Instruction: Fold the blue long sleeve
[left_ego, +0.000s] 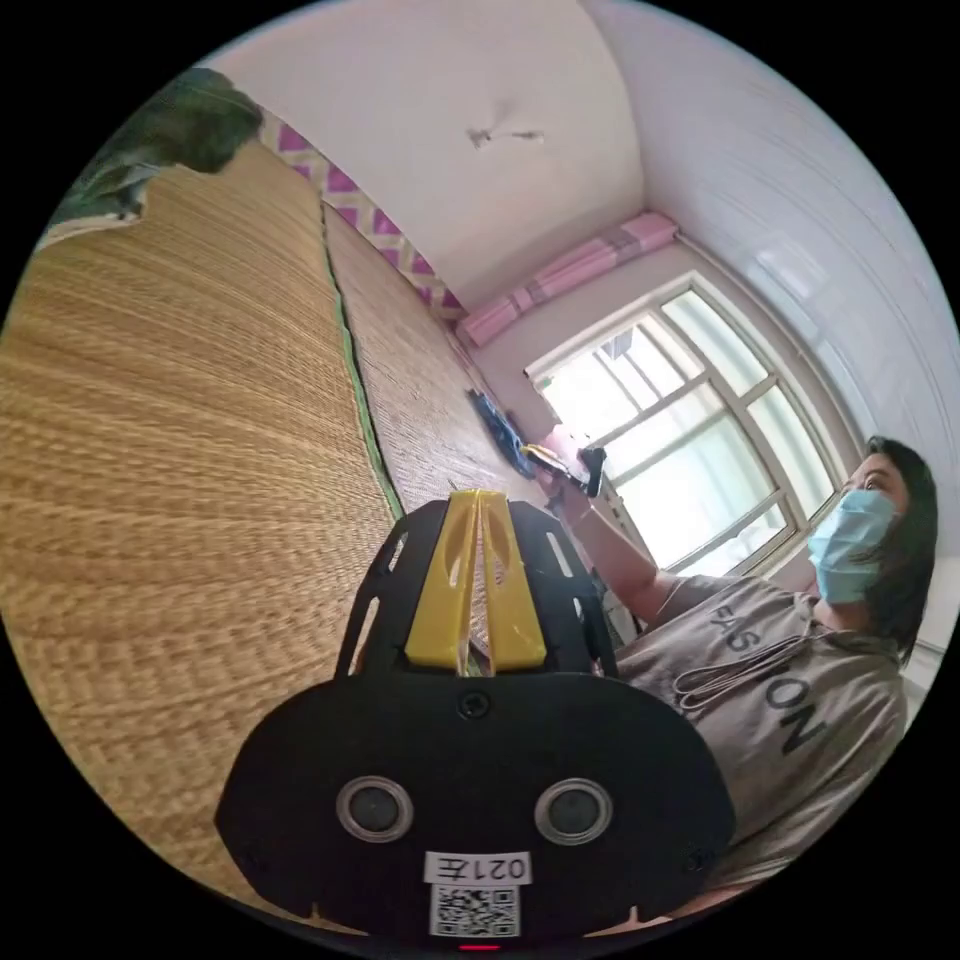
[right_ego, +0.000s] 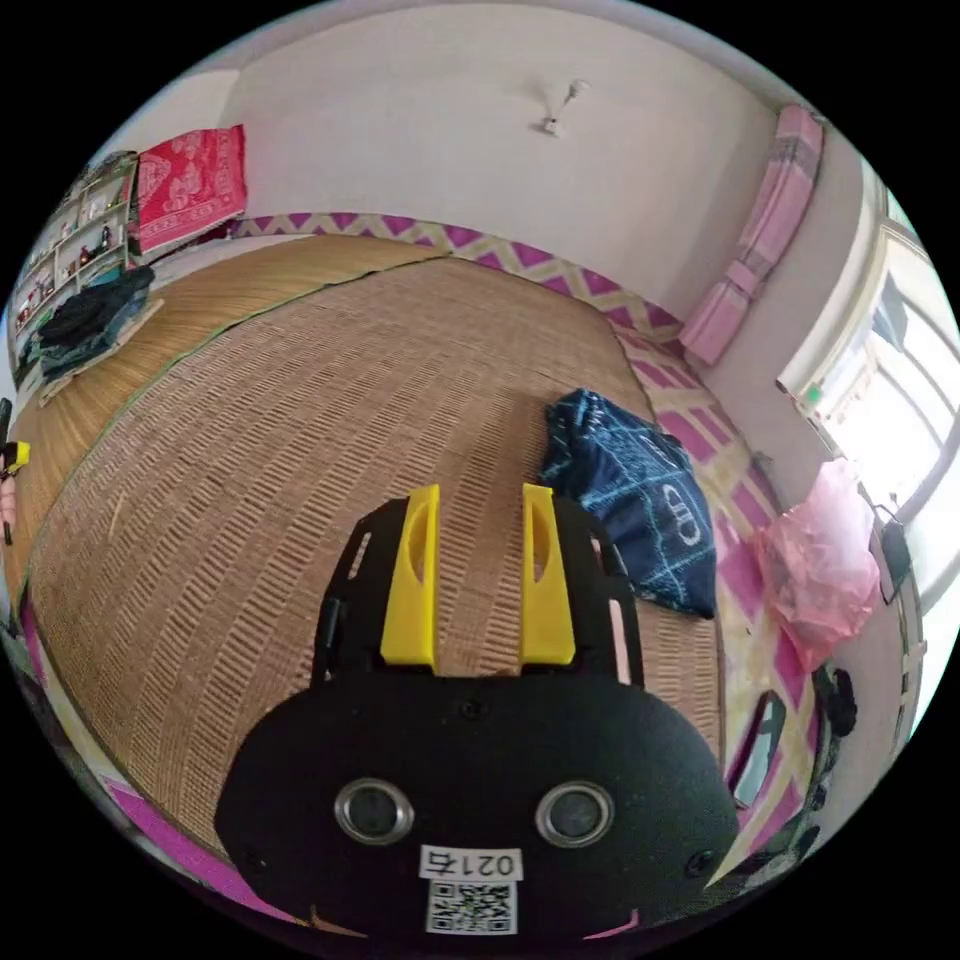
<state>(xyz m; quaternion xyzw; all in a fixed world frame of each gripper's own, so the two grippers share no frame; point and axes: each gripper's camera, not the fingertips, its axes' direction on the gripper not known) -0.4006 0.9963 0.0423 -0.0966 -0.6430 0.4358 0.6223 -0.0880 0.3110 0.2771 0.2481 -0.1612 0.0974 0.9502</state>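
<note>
The blue long sleeve (right_ego: 634, 497), dark blue with pale line print, lies folded into a compact bundle on the woven straw mat (right_ego: 330, 420). In the right gripper view my right gripper (right_ego: 480, 492) is open above the mat, the bundle just to its right and apart from the jaws. The left gripper view shows my left gripper (left_ego: 478, 496) shut, its yellow jaws together with nothing between them, held low over the mat (left_ego: 190, 470). Far along the mat in that view I see the blue long sleeve (left_ego: 497, 426) and the right gripper (left_ego: 560, 462) in a person's hand.
A person in a grey top (left_ego: 780, 700) sits beside the mat by a window (left_ego: 700, 440). A pink plastic bag (right_ego: 825, 570) lies right of the bundle. Dark clothes (right_ego: 90, 320) are piled at the mat's far left, near shelves. Rolled pink bedding (right_ego: 760, 240) leans along the wall.
</note>
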